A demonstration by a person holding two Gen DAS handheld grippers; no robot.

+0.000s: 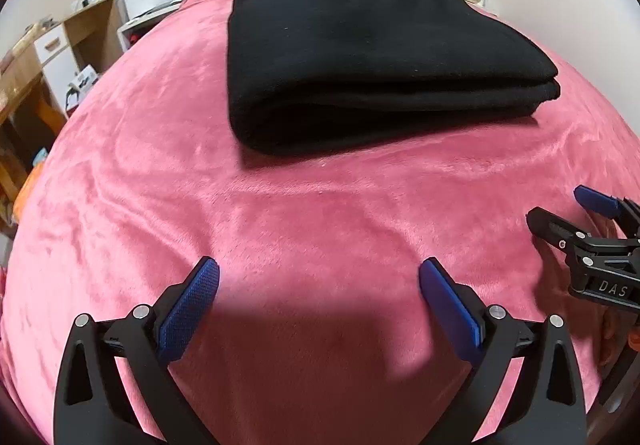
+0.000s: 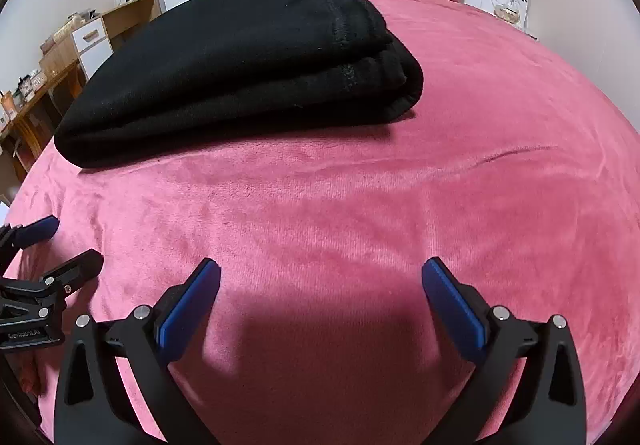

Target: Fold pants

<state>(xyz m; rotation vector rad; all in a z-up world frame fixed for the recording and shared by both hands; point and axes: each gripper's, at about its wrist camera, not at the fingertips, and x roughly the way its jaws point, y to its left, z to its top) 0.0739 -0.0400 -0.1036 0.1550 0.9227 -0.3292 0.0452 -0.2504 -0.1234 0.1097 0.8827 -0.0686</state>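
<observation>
We see the black pants [image 1: 360, 57] folded into a thick stack at twelve o'clock on the pink blanket [image 1: 320, 213]; our left gripper [image 1: 319, 277] and right gripper [image 2: 321, 277] stand spread, empty; the right one reads "DAS".

The black pants [image 1: 360, 57] lie folded into a thick, seemingly three-layered stack, flat on the pink bedspread [image 1: 320, 213].

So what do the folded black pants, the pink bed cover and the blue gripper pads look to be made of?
The folded black pants look like thick matte knit or fleece: soft rounded folds, no sheen, a stitched seam. The pink bed cover seems plush, velvety fleece: short nap that catches light in streaks. The blue pads on the left hand-held gripper look like rubber or moulded plastic, with a fine knurled grid.
</observation>
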